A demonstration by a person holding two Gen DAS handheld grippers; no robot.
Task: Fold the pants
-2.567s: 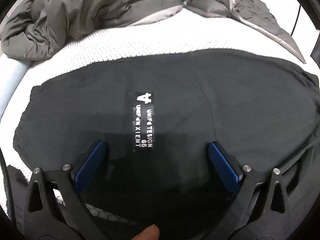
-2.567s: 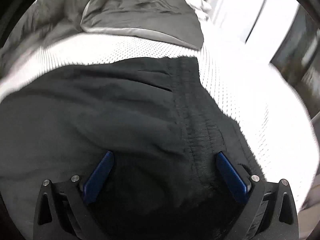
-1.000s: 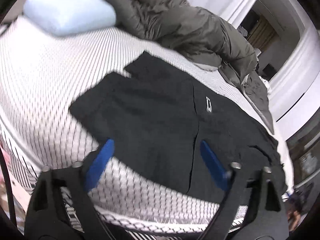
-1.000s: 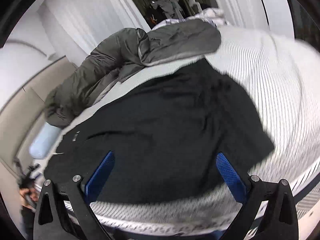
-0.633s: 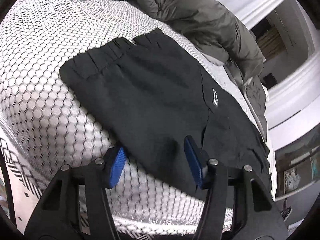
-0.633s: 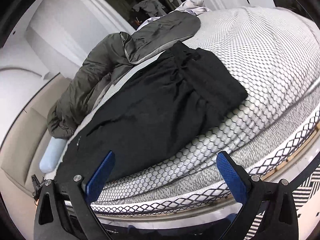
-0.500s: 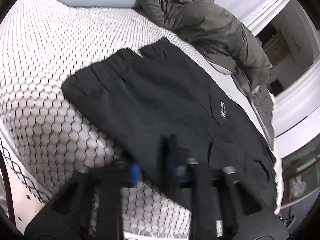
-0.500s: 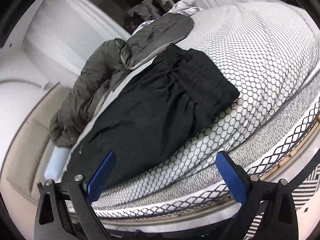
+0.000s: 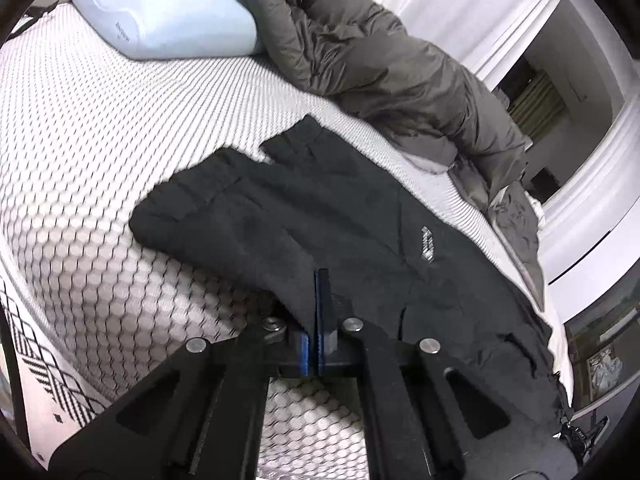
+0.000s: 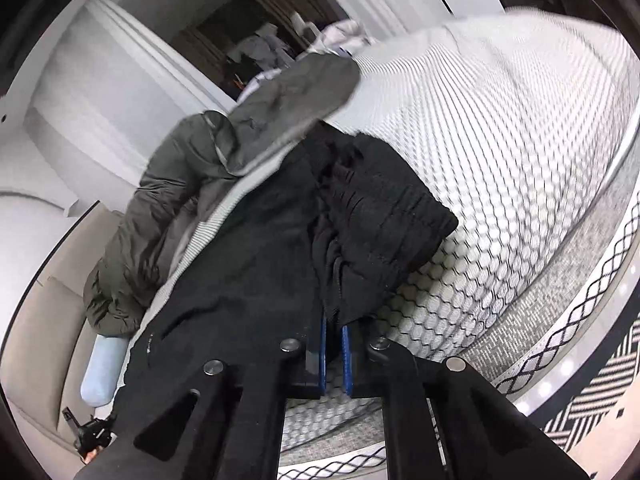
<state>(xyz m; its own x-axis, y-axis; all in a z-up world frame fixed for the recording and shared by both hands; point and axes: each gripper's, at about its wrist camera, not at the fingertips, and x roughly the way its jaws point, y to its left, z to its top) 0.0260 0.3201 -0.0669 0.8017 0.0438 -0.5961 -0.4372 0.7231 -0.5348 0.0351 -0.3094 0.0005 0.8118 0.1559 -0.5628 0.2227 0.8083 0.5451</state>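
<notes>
Black pants (image 9: 320, 208) lie flat across a white honeycomb mattress (image 9: 80, 120), with a small white logo (image 9: 427, 246) facing up. My left gripper (image 9: 321, 280) is at the pants' near edge, and its jaws are closing with the blue pads pressed on the fabric. In the right wrist view the same pants (image 10: 248, 264) end in a gathered waistband (image 10: 384, 216) near the mattress edge. My right gripper (image 10: 334, 326) is closing there too, and the waistband's near edge is pinched between its blue pads.
A grey duvet (image 9: 380, 60) is bunched along the far side of the pants, also the duvet (image 10: 256, 128) in the right view. A light blue pillow (image 9: 160, 20) lies at the head. The mattress side (image 10: 560, 280) drops to a patterned rug (image 10: 592, 392).
Both grippers were open over the pants. They have drawn back to the near edge of the mattress and shut on the pants' edge, left first, then right.
</notes>
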